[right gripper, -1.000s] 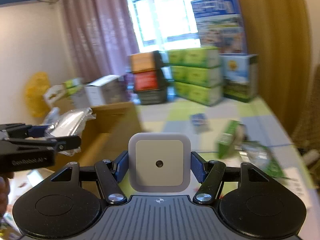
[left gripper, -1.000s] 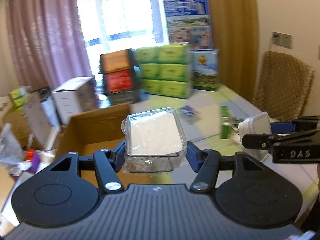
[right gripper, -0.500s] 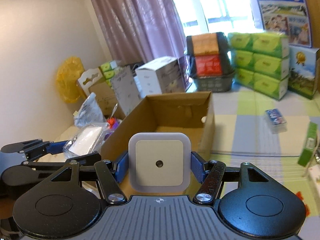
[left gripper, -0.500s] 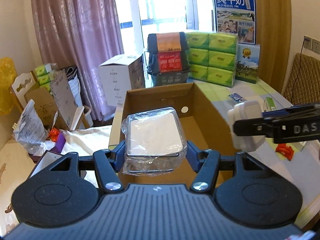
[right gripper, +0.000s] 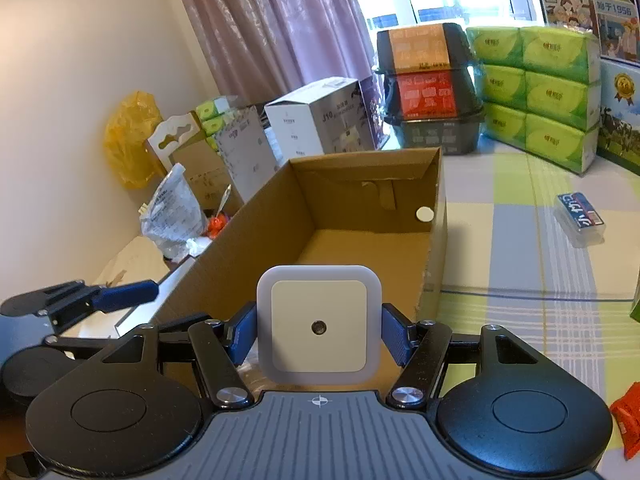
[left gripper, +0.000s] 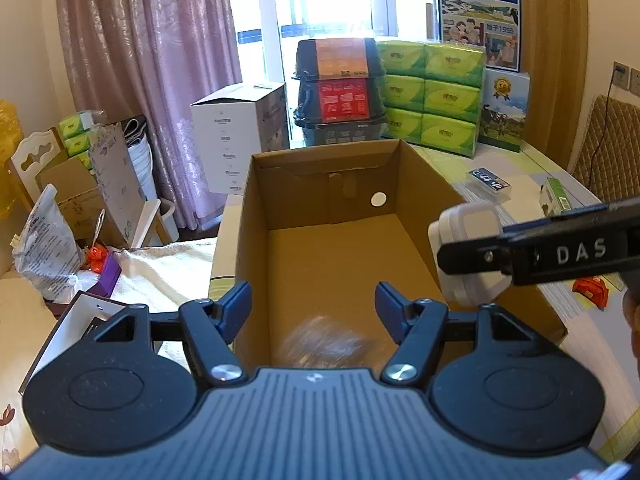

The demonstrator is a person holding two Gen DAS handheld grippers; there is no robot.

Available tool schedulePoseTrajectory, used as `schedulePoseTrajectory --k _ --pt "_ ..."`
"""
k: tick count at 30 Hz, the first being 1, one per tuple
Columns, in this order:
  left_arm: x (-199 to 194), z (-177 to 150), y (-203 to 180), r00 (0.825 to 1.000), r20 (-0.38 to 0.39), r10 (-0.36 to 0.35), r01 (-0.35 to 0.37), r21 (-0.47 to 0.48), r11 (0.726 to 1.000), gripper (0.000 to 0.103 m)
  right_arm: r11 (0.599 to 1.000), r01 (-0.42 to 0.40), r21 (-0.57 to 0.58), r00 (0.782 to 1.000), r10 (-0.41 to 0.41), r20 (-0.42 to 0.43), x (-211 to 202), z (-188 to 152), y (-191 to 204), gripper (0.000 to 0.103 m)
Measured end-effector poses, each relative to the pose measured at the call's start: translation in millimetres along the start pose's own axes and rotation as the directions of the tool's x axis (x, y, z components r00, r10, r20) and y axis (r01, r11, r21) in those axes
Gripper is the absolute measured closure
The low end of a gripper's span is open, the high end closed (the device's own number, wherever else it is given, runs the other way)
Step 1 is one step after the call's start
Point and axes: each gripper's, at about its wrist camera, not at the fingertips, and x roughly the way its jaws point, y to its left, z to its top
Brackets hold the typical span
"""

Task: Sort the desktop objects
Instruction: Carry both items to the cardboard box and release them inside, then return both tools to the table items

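Your left gripper hangs open and empty over the near end of the cardboard box, whose walls stand clear of both fingers. Inside the box, just below those fingers, a wrapped packet shows only as a blur. Your right gripper clamps the white night light above the box's near right wall.

Left gripper lets go of its wrapped packet over the box

The left gripper, which clamped a plastic-wrapped white packet half a second ago, now has its jaws apart and empty; the packet shows only as a blur low inside the cardboard box, which now looms closer in both wrist views.
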Motion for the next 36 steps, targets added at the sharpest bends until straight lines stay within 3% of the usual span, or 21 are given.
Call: schedulePoseTrajectory --k 5,9,12,24,30,36 --pt "-7 -2 4 1.000 0.003 0.011 -0.011 -0.005 1.000 0.038 1.000 -0.020 -0.010 1.000 0.020 -0.003 3 -2 3 0.041" --pt "-12 -5 7 1.000 -0.004 0.016 -0.017 -0.028 0.999 0.036 1.000 -0.014 -0.011 1.000 0.014 0.023 -2 -1 5 0.025" --pt "-16 -7 7 1.000 -0.001 0.024 -0.024 -0.046 0.999 0.036 1.000 -0.007 -0.020 0.999 0.008 0.038 -11 1 6 0.023" --pt "-51 2 -23 0.999 0.042 0.012 -0.009 -0.068 0.998 0.033 0.997 0.074 0.035 0.987 -0.078 0.137 -92 -13 -17 0.012" --pt "-69 12 -61 0.996 0.081 -0.034 0.038 -0.046 0.998 0.030 0.982 0.181 0.055 0.961 -0.189 0.204 -149 -30 -48 0.007" --pt "-75 20 -113 0.989 0.096 -0.111 0.114 -0.028 0.993 0.023 0.946 0.295 0.132 0.923 -0.318 0.216 -202 -54 -95 0.005"
